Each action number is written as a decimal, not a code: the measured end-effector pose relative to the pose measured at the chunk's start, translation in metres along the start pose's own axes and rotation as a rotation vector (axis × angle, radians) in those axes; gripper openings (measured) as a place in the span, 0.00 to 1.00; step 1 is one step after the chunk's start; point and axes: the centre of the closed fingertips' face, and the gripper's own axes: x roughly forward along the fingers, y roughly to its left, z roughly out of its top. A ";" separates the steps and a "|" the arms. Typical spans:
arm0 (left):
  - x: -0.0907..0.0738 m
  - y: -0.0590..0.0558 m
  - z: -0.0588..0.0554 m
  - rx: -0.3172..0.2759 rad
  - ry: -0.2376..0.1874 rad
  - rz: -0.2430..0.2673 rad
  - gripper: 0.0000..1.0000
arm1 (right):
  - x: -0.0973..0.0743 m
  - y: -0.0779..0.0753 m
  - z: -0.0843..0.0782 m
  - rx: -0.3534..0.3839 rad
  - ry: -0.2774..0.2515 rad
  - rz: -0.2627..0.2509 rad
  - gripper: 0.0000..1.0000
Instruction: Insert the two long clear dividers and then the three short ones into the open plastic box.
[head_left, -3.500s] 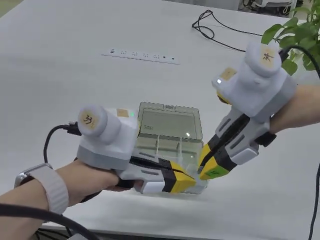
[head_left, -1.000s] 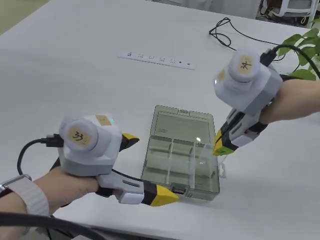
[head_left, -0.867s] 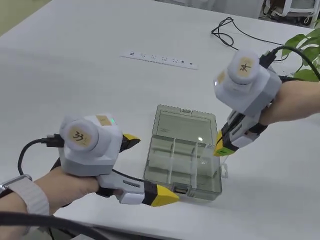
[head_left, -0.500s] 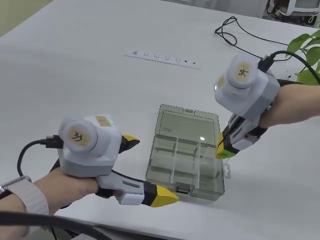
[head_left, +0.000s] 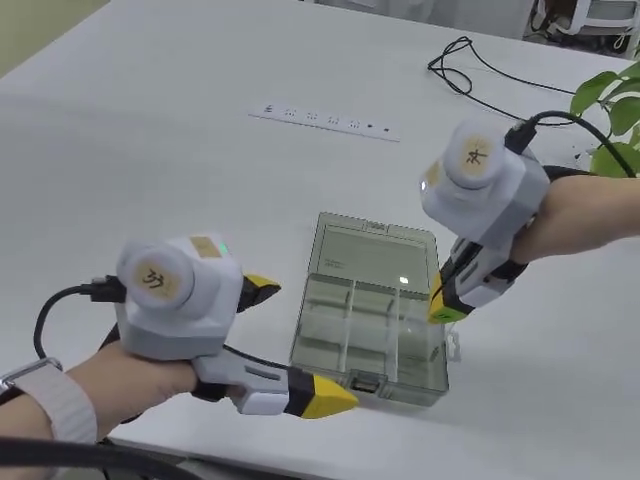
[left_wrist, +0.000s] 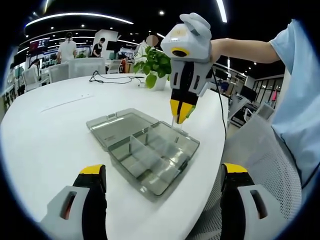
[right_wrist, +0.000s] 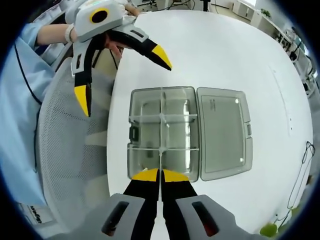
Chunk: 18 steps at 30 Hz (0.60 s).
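Clear divider (right_wrist: 160, 159) pinched in right tool (right_wrist: 160, 172) at box (right_wrist: 131, 150) edge

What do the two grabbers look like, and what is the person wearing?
Both the left gripper and right gripper are chunky white, with black jaws tipped yellow, a round tan sticker with a dark squiggle on top and a black cable. The person wears a light blue short sleeve and a pale-strapped watch.
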 end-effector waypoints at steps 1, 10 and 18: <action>0.000 0.000 0.000 0.000 0.001 -0.001 0.97 | 0.002 -0.001 0.000 -0.014 0.011 -0.007 0.02; -0.002 0.001 -0.001 -0.006 -0.004 0.003 0.97 | 0.017 -0.004 -0.003 -0.059 0.061 -0.012 0.02; -0.004 0.003 -0.003 -0.015 -0.004 0.007 0.96 | 0.024 -0.006 -0.006 -0.054 0.068 -0.008 0.02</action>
